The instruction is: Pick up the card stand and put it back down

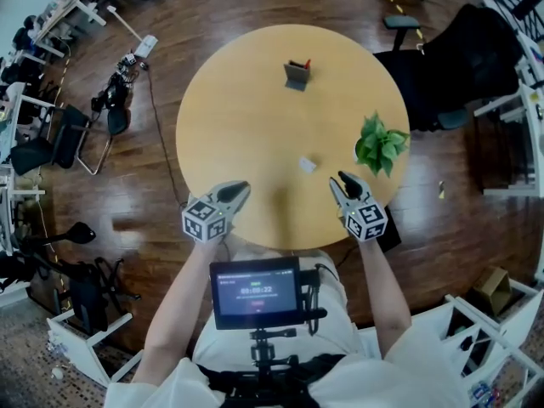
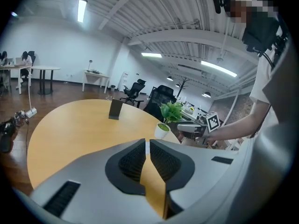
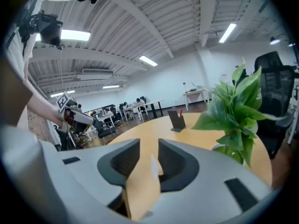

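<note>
The card stand (image 1: 307,164) is a small white thing. It sits on the tabletop (image 1: 246,100), on the near half, between the two tongs and a bit farther out than they are. It is closer to the right tongs, and neither tongs touches it. The tabletop is big, round and light yellow wood, and it stands on a dark wood floor (image 1: 153,185). A black chair (image 1: 463,53) is at the far right side of the tabletop. A person's arms reach in from the bottom of the head view, and a dark screen (image 1: 255,291) sits in front of the person's body. A green plant (image 1: 380,143) in a white pot is on the right edge of the tabletop, just beside the right tongs. The left tongs (image 1: 242,187) are over the near edge of the tabletop, and their jaws are together at the tips with nothing in them. The right tongs (image 1: 342,178) are over the near right edge. Their jaws are apart and hold nothing. In the right gripper view the card stand shows through the gap, down on the tabletop. A little dark holder (image 1: 297,76) with something red in it stands on the far part of the tabletop, well apart from both tongs.
</note>
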`<state>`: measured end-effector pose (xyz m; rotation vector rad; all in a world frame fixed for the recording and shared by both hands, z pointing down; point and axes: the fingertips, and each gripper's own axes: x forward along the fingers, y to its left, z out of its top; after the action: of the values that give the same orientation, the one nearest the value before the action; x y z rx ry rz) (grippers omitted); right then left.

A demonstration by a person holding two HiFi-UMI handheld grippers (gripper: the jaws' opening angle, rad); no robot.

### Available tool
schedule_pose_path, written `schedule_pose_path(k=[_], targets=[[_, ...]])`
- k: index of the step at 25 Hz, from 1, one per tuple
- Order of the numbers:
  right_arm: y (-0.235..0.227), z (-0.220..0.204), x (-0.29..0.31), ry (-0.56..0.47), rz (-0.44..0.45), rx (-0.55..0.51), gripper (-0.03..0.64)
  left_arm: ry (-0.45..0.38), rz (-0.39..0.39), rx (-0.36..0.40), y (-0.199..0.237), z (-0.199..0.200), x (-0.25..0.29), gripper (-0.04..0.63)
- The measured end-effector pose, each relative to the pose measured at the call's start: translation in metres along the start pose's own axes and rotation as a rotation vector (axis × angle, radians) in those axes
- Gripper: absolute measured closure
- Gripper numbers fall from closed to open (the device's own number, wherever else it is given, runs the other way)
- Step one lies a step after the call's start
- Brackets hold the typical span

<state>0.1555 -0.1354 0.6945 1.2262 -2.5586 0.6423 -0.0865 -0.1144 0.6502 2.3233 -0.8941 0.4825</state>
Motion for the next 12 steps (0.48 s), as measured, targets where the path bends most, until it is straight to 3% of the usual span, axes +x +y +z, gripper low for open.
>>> schedule_pose_path(k=[5, 12], targets=[[0.01, 0.023, -0.013, -0.039, -0.009, -0.024, 0.489, -0.014, -0.059, -0.028, -0.021, -0.013, 0.022, 0.569], [0.02, 0.05, -0.021, -0.087, -0.121, -0.042, 0.492, -0.069, -0.15, 0.005, -0.017, 0.011, 0.007, 0.569]])
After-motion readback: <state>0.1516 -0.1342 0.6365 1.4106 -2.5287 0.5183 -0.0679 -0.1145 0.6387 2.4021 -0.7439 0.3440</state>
